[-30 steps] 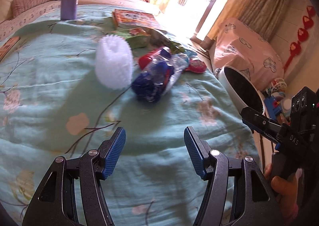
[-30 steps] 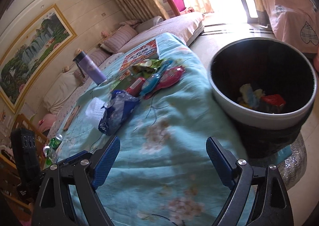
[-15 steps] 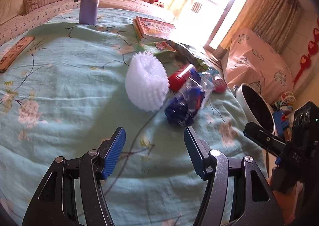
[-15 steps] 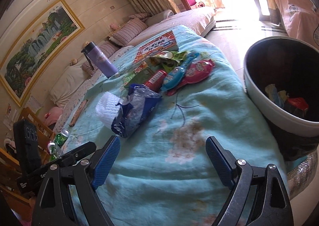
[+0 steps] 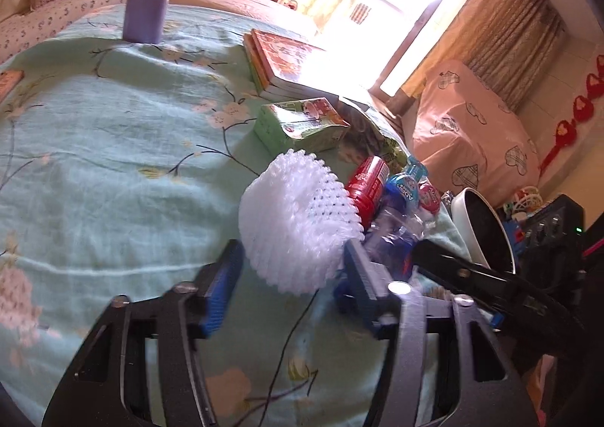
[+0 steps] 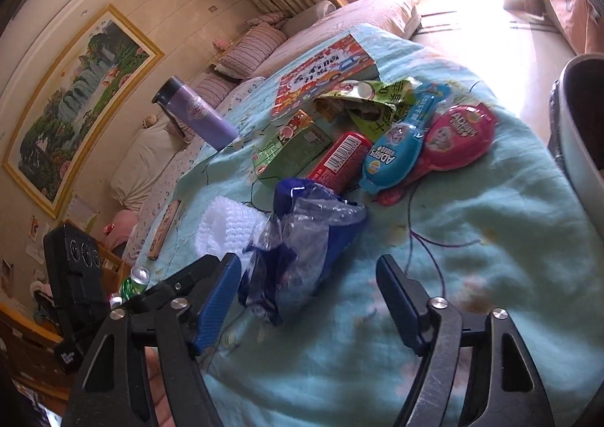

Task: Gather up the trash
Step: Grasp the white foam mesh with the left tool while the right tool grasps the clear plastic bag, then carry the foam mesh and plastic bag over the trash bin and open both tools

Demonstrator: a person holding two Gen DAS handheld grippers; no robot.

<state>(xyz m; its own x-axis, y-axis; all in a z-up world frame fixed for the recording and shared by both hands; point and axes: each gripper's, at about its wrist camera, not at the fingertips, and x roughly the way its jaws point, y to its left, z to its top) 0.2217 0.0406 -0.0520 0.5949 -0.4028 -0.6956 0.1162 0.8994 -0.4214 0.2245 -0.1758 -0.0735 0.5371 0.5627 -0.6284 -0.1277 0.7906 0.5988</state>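
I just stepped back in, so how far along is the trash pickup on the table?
Nothing visibly collected in these views. In hand: the open left gripper straddles the white foam net; the open right gripper approaches the crumpled blue bag. Left: red can, green carton, blue and pink wrappers.

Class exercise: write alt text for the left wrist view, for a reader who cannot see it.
The open left tool reaches around a white foam net sleeve on a green floral cloth. Behind lie a crumpled plastic bottle, a red can and a green carton.
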